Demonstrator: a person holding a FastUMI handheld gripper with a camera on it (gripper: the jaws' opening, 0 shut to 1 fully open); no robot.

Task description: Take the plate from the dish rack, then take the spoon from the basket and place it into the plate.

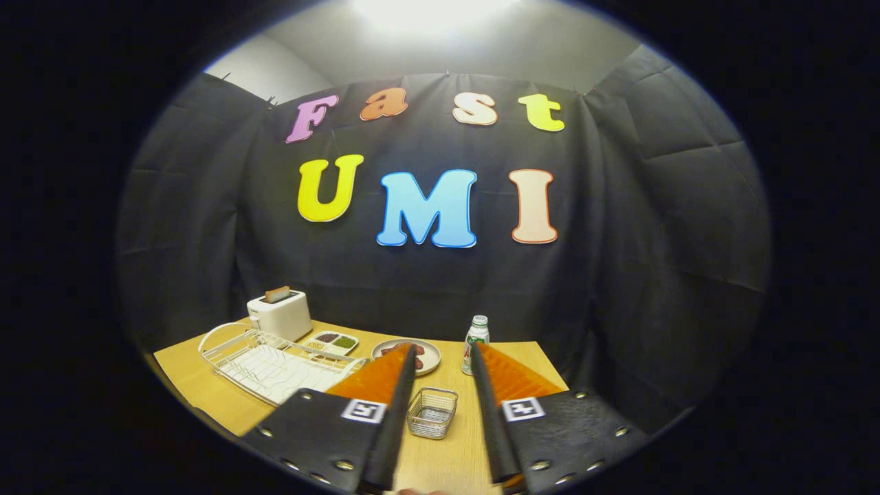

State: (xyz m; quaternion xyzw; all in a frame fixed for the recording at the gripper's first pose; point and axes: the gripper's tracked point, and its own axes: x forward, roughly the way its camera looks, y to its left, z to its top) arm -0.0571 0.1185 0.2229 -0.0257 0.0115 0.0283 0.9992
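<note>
I've got the gripper (443,364) held high over the desk (206,385), fingers wide apart, nothing between them. Dish rack (275,361) sits lower left of the frame, beside the toaster (280,313); looks empty to me. Plate (432,357) lies flat past the fingertips at centre, w/ brownish stuff on it. Wire basket (432,412) is between the fingers, lower centre; can't make out a spoon in it. Risks: mesh walls are low, so a finger could catch the rim & drag the basket; bottle (476,347) near the plate could tip on the swing over.
</note>
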